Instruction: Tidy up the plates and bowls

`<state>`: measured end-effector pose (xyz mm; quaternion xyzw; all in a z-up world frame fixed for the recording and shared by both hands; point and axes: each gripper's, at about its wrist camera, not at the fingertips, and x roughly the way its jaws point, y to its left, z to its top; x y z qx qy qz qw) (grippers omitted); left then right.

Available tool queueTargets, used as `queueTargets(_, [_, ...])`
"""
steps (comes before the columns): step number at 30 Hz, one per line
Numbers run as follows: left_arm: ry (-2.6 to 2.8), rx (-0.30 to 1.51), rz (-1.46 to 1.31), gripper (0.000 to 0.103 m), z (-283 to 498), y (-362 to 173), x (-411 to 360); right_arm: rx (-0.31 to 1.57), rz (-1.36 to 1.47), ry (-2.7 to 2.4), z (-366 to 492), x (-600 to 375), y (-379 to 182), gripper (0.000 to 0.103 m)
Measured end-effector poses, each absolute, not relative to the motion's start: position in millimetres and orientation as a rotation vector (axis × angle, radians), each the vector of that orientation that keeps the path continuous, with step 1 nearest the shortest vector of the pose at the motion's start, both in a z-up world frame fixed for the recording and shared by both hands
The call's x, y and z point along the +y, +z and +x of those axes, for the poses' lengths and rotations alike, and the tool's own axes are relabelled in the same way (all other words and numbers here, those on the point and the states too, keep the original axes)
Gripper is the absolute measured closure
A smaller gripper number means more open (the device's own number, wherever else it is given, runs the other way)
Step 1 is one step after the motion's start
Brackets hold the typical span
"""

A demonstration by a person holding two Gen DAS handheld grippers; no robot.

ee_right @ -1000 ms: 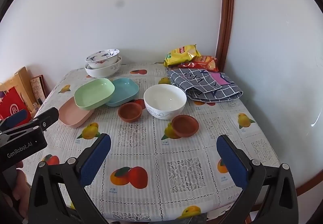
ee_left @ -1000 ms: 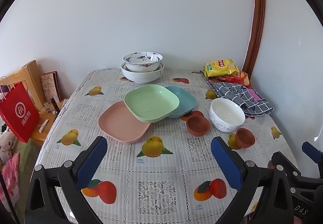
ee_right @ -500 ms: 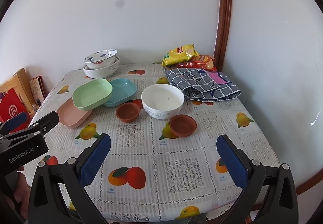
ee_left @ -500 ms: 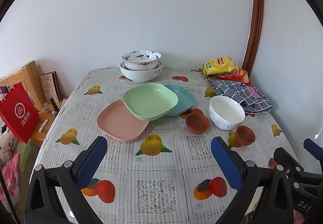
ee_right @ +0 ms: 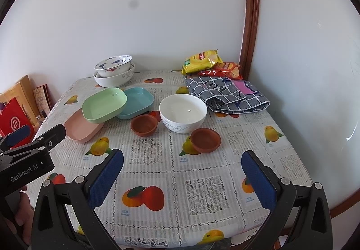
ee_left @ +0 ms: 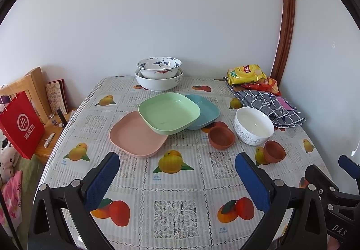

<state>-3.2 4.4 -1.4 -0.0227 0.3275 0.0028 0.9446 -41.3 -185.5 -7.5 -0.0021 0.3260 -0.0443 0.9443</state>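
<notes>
A green plate [ee_left: 169, 112] rests tilted on a pink plate [ee_left: 135, 137] and a teal plate [ee_left: 205, 110] at mid table. A white bowl [ee_left: 254, 125] stands to their right, with two small brown bowls [ee_left: 221, 137] [ee_left: 274, 151] beside it. Two stacked patterned bowls [ee_left: 159, 73] stand at the back. My left gripper [ee_left: 177, 180] is open and empty above the table's front. My right gripper [ee_right: 182, 180] is open and empty, also near the front. The same dishes show in the right wrist view: green plate [ee_right: 104, 103], white bowl [ee_right: 183, 112].
A checked cloth [ee_left: 270, 103] and snack bags [ee_left: 246, 74] lie at the back right by the wall. A red paper bag [ee_left: 21, 124] and a wooden side table [ee_left: 45, 146] stand left of the table. The table edge runs close below both grippers.
Both grippers have drifted slightly back and up, so the dishes sit a little lower-left in view. Both stay open and empty. No dish has moved.
</notes>
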Motion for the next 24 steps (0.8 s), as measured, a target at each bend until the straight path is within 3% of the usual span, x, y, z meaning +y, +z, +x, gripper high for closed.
queueTargets(24, [0.011, 0.660, -0.049, 0.000, -8.1, -0.8, 6.3, 0.660, -0.005, -0.083, -44.8, -179.7, -8.4, 0.000])
